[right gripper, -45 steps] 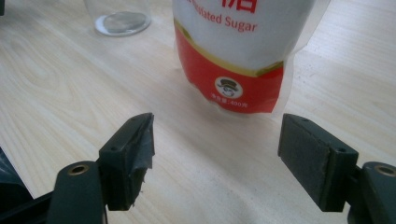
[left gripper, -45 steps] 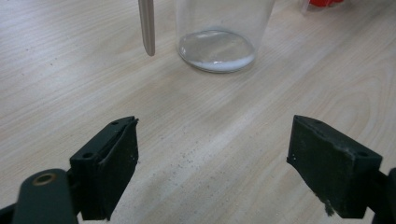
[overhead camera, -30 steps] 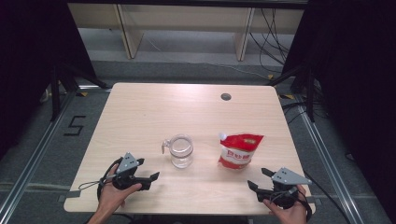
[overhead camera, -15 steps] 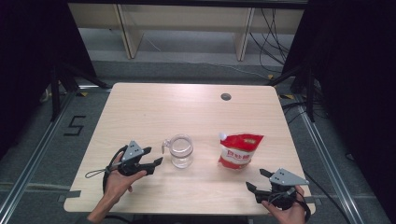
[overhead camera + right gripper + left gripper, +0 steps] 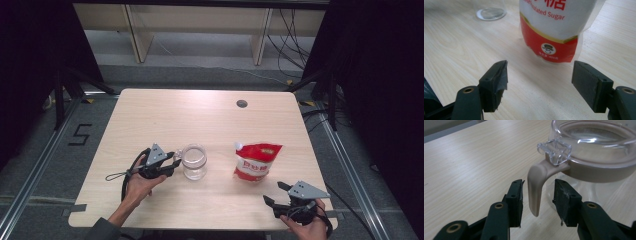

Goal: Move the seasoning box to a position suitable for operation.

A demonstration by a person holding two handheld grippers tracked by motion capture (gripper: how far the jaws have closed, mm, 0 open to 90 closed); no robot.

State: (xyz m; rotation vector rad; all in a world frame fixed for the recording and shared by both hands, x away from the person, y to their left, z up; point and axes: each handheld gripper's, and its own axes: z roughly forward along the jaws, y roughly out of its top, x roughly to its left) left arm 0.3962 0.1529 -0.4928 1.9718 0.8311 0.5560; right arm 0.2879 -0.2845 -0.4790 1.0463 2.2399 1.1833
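Observation:
A clear glass jug [image 5: 194, 161] with a beige collar and handle stands near the table's front middle. My left gripper [image 5: 175, 159] has reached it from the left. In the left gripper view the beige handle [image 5: 535, 187] hangs between the pads of this gripper [image 5: 537, 200]; its jaws have just been closing, and a thin gap shows on each side. A red and white sugar pouch [image 5: 256, 161] stands right of the jug. My right gripper [image 5: 272, 192] rests open near the front right corner, with the pouch [image 5: 551, 32] beyond its jaws [image 5: 539, 80].
The wooden table [image 5: 200, 115] has a round cable hole [image 5: 242, 103] at the back right. A cable loop [image 5: 117, 176] trails left of my left hand. The jug's base [image 5: 490, 12] shows at the top left of the right gripper view.
My left gripper has moved right to the jug's handle, and its jaws have narrowed around it. The right gripper, jug and pouch have kept still.

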